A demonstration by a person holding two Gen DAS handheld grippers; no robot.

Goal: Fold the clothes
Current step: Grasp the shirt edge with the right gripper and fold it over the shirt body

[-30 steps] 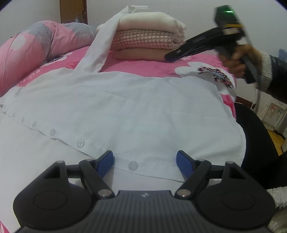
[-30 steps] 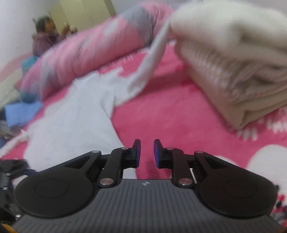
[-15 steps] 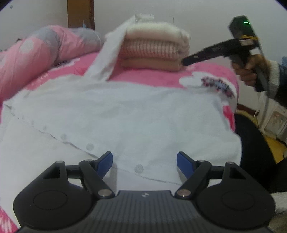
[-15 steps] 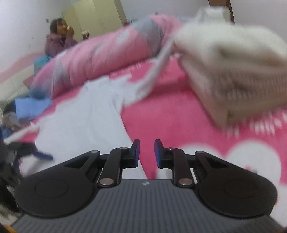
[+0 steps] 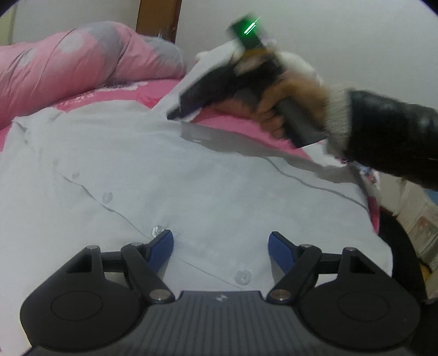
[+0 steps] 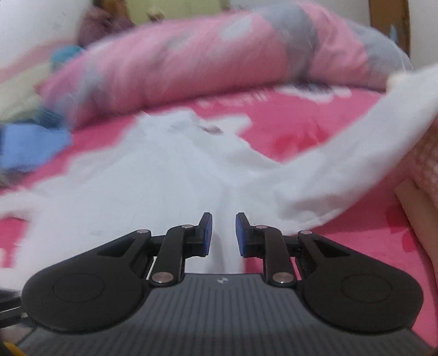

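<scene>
A white button shirt (image 5: 191, 178) lies spread front-up on the pink flowered bed (image 5: 115, 95). My left gripper (image 5: 220, 246) hovers open low over the button placket near the hem, with nothing between its blue pads. A hand (image 5: 273, 109) holds my right gripper (image 5: 178, 115) over the shirt's far shoulder, pointing left. In the right wrist view, the right gripper (image 6: 224, 235) has its fingers almost together with a thin empty gap, just above the shirt (image 6: 150, 178). The sleeve (image 6: 342, 164) runs up to the right onto a folded stack (image 6: 427, 153).
A rolled pink and grey quilt (image 5: 82, 63) lies along the far side of the bed. A blue cloth (image 6: 30, 145) sits at the left. The bed's edge drops off at the right, beside a dark chair (image 5: 397, 246). A blurred person (image 6: 104, 24) is in the background.
My right gripper has swung left from beside the folded stack, down to the shirt's shoulder by the sleeve. The left gripper moved closer over the placket. Neither gripper's jaws changed.
</scene>
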